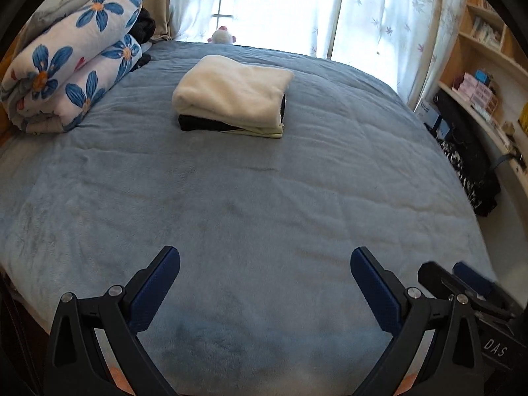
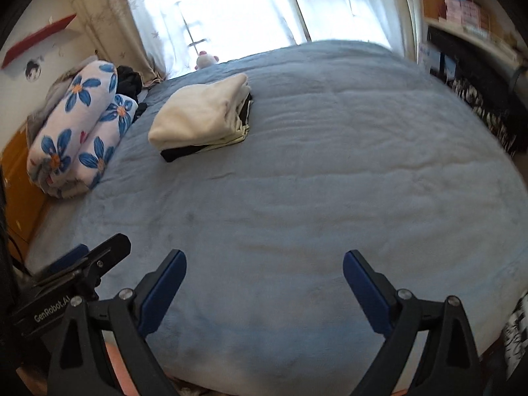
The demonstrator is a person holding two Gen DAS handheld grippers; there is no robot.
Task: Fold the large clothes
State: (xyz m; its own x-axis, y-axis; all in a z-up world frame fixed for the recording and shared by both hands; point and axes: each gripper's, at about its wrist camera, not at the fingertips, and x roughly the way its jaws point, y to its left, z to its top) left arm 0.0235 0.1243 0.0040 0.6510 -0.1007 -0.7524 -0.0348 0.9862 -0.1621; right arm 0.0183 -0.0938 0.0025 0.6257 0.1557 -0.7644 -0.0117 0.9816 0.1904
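A stack of folded clothes, a cream fleece garment (image 1: 231,94) on top of a black one (image 1: 198,124), lies on the far middle of the blue bed cover (image 1: 247,198). It also shows in the right wrist view (image 2: 201,115). My left gripper (image 1: 265,264) is open and empty above the near part of the bed. My right gripper (image 2: 264,265) is open and empty too, hovering beside the left one, and it shows in the left wrist view (image 1: 462,280). The left gripper shows in the right wrist view (image 2: 92,257).
A rolled floral blanket (image 1: 72,66) and dark clothes (image 1: 143,26) sit at the bed's far left. A plush toy (image 1: 222,36) sits by the curtained window. Shelves (image 1: 488,66) and a black patterned cloth (image 1: 468,165) stand to the right. The bed's near edge is below the grippers.
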